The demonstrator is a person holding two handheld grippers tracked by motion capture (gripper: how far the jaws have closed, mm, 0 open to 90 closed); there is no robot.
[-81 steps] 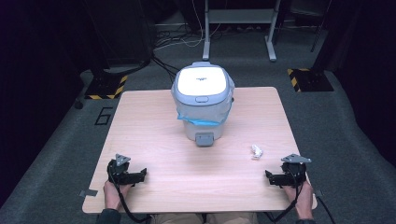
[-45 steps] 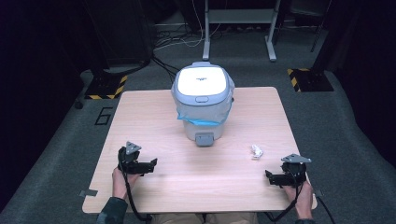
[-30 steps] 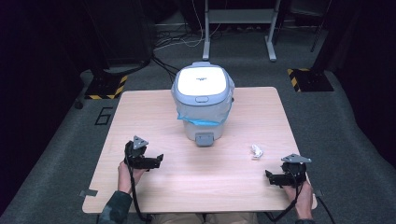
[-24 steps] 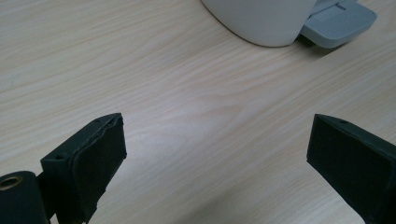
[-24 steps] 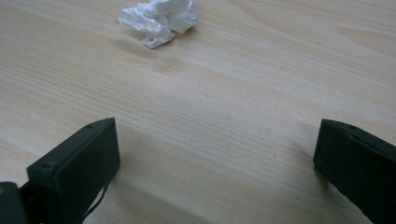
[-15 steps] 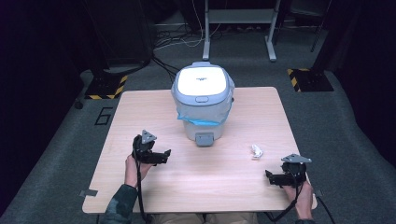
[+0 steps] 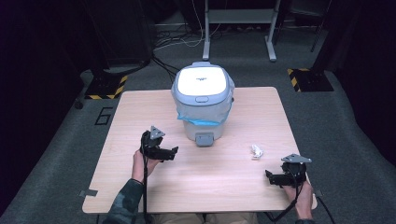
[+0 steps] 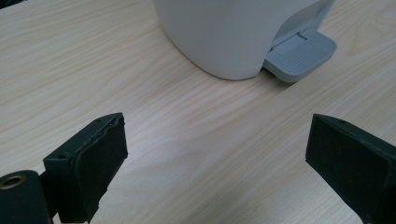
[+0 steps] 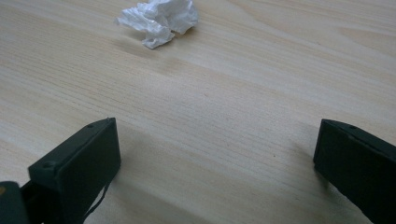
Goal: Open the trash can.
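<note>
Both grippers wide open, left gripper [image 7: 173, 151] near bin [image 7: 202, 100]

Pale grey-white pedal bin [image 7: 202, 100] with a brighter white lid, a blue-edged clear liner around its rim and a ribbed grey pedal [image 8: 300, 54] at its foot, on a light wood-grain table [image 7: 154, 102]. Crumpled white paper [image 9: 158, 19] to the bin's right and nearer the person, black left gripper [image 7: 168, 153] just left of the pedal, black right gripper [image 7: 272, 177] with a grey plate beyond the paper. Dark grey carpet around the table, yellow-and-black striped tape on it either side of the bin.
</note>
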